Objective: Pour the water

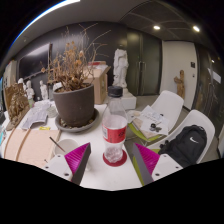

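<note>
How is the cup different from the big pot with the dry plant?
The cup is slim and pale with a red band, while the plant pot is wide and dark. The cup stands between the open claw fingers; the pot sits farther back on a saucer. The pot holds dry twigs; what the cup holds can't be seen. Both stand upright on the white table.
</note>
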Demonstrator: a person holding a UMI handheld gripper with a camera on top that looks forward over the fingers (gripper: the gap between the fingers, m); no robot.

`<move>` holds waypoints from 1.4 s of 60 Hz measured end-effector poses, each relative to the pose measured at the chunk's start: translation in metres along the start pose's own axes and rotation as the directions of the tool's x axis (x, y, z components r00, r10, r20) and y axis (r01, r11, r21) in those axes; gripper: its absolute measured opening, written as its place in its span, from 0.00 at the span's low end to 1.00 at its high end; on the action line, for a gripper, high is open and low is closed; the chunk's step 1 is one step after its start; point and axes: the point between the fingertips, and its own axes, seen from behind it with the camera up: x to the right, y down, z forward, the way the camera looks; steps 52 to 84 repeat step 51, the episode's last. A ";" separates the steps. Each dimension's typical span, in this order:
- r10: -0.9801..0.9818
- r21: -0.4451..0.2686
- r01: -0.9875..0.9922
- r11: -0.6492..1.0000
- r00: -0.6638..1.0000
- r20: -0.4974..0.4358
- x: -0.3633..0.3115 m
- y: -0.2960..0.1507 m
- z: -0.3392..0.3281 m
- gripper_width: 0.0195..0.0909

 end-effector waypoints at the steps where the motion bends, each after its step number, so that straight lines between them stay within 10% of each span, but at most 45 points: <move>1: 0.000 -0.006 0.000 1.000 1.000 -0.004 -0.002 -0.001 -0.008 0.93; 31: -0.087 -0.045 0.086 0.995 0.996 -0.028 -0.128 -0.006 -0.221 0.93; 84: -0.089 -0.045 0.087 0.995 0.995 -0.034 -0.168 0.001 -0.253 0.93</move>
